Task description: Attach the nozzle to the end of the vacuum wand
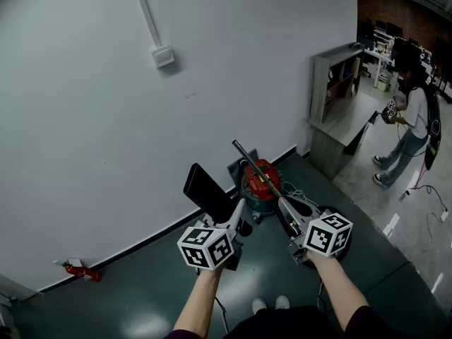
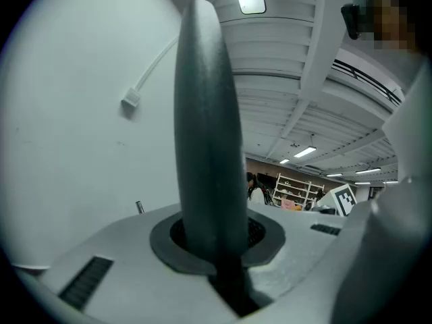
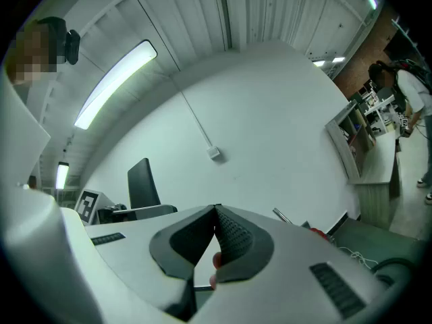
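Clearly the two parts are not yet joined. Far left, a small red object (image 1: pixel 79 271) lies on the floor (image 1: pixel 141 288) at the foot of the white wall (image 1: pixel 106 119), well away from the work.

The left gripper (image 2: pixel 217 245) is clamped on the dark, flat nozzle (image 2: pixel 206 127). The nozzle stands up out of the jaws with its free length ahead of them, which I judge leaves the mating end exposed for fitting.

Just right of it sits the red vacuum (image 1: pixel 261 181) close to the wall, with the wand (image 1: pixel 248 161) slanting up and left from the body. Its bare metal tip is near the nozzle but apart from it.

The right gripper (image 3: pixel 214 229) has its jaws pressed together and nothing shows between the pads. In its own view the wand stands off to the right of the jaws. It seems free to steady the wand.

Room is tight toward the wall behind the vacuum and open on the near side. A loose cable (image 1: pixel 296 189) lies beside the vacuum. Further right stand a grey cabinet (image 1: pixel 339 111) and another person (image 1: pixel 413 119), both well clear.
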The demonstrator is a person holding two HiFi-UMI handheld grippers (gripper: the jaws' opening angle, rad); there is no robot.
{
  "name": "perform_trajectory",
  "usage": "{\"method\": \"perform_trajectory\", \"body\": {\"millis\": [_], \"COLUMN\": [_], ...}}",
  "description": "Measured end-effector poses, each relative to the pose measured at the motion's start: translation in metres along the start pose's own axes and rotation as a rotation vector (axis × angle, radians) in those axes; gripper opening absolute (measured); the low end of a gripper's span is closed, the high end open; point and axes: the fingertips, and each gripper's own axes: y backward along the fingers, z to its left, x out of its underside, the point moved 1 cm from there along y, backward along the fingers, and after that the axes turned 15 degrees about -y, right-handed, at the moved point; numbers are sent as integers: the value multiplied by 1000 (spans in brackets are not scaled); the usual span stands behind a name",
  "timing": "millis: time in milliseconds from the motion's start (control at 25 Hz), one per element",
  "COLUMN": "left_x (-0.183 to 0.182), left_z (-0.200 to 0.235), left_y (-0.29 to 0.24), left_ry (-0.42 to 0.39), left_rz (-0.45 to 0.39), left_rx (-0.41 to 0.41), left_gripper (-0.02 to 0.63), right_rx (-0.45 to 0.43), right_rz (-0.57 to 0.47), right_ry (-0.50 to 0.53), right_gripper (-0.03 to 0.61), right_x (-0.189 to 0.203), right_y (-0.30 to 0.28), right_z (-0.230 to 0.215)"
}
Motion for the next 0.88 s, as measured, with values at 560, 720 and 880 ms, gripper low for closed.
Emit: {"method": "perform_trajectory", "body": {"millis": [560,720,880], "left_x": [10,10,17], "left_z": [45,64,80], "left_y": [-16,-28,-42], "left_ry": [21,37,55], "left_rz": [6,9,24], "left_rx": [42,48,48], "left_gripper": [60,60,60], "right_rx": [30,39,36], "right_rz": [-34,-47,-31], "right_ry": [-56,-84,-100], "right_gripper": [18,18,18], "right_x": [8,3,4], "right_y": [-33,-48,-65], "right_z": [-17,-28,-39]}}
